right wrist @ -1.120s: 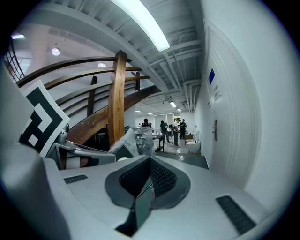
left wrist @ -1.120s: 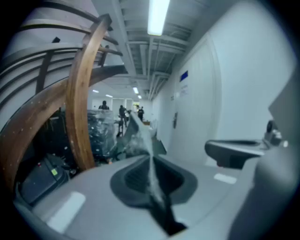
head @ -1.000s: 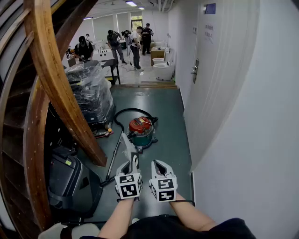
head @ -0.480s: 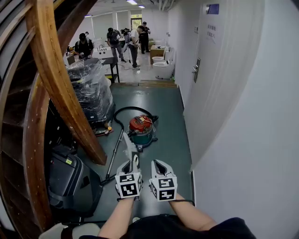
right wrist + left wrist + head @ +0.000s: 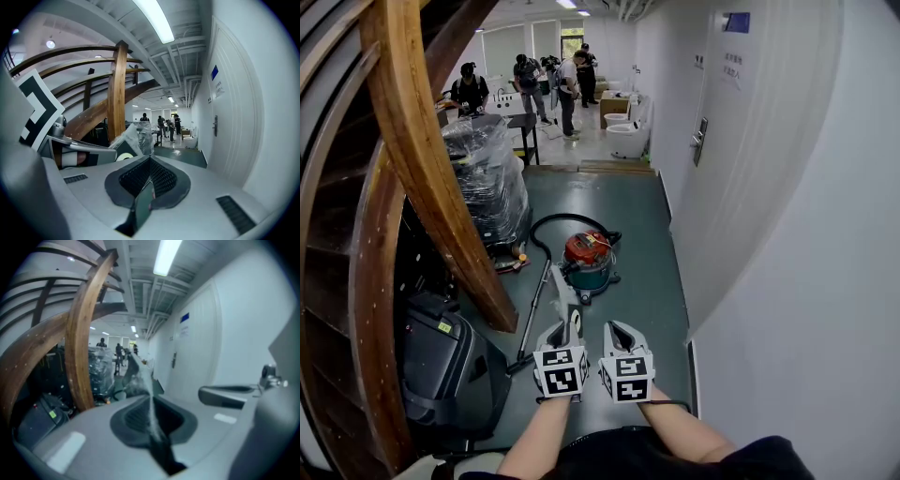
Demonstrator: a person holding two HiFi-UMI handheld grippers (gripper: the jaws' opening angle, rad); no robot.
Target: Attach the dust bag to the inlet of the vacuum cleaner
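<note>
The vacuum cleaner (image 5: pixel 586 262), red on top with a dark green drum, stands on the green floor ahead of both grippers. My left gripper (image 5: pixel 567 325) is shut on the dust bag (image 5: pixel 561 292), a thin grey-white bag that sticks up and forward from the jaws. In the left gripper view the bag (image 5: pixel 138 376) shows edge-on, pinched at my left gripper (image 5: pixel 152 401). In the right gripper view the bag (image 5: pixel 136 138) and its card collar with a round hole show to the left. My right gripper (image 5: pixel 616 330) (image 5: pixel 149 180) is shut with nothing in it, close beside the left.
A curved wooden stair beam (image 5: pixel 431 178) runs down the left. Below it sits a black case (image 5: pixel 441 361), and a wrapped pallet (image 5: pixel 487 178) stands further on. The vacuum's black hose (image 5: pixel 553 220) and wand (image 5: pixel 534 314) lie on the floor. A white wall (image 5: pixel 787 234) closes the right; people stand far off.
The view has edged forward along the corridor, so the wrapped pallet and stair beam look slightly nearer. Both grippers keep their places side by side, the bag still in the left.
</note>
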